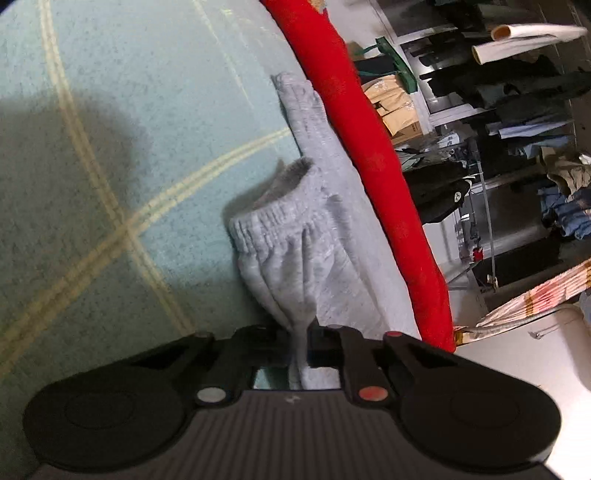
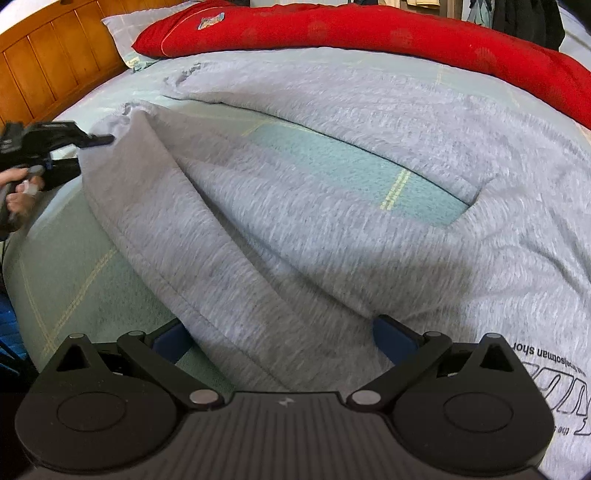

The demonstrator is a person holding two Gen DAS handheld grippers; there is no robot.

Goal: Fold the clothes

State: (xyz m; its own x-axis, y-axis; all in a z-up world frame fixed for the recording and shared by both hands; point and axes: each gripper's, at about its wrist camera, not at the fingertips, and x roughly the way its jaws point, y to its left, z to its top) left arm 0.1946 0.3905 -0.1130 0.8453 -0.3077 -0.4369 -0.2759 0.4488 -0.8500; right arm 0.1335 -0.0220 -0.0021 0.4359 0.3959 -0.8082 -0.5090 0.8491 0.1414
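Grey sweatpants spread on a bed, one gripper clamped on a leg cuff, the other open over the fabric.

The bed [image 2: 74,266], covered in a pale green sheet with yellow check lines, lies under and to the left of both sets of fingers; a red quilt [image 2: 369,29] runs along its far side, beyond the fingertips. The grey sweatpants [image 2: 295,206] lie ahead of the right gripper [image 2: 280,339], whose jaws stand wide apart with a leg of the fabric lying between them, not pinched. The left gripper [image 1: 299,343] has its jaws clenched on a fold of one leg, whose elastic cuff [image 1: 273,218] stands just ahead of the fingertips. In the right wrist view a hand [image 2: 18,192] holds that gripper at the far left.
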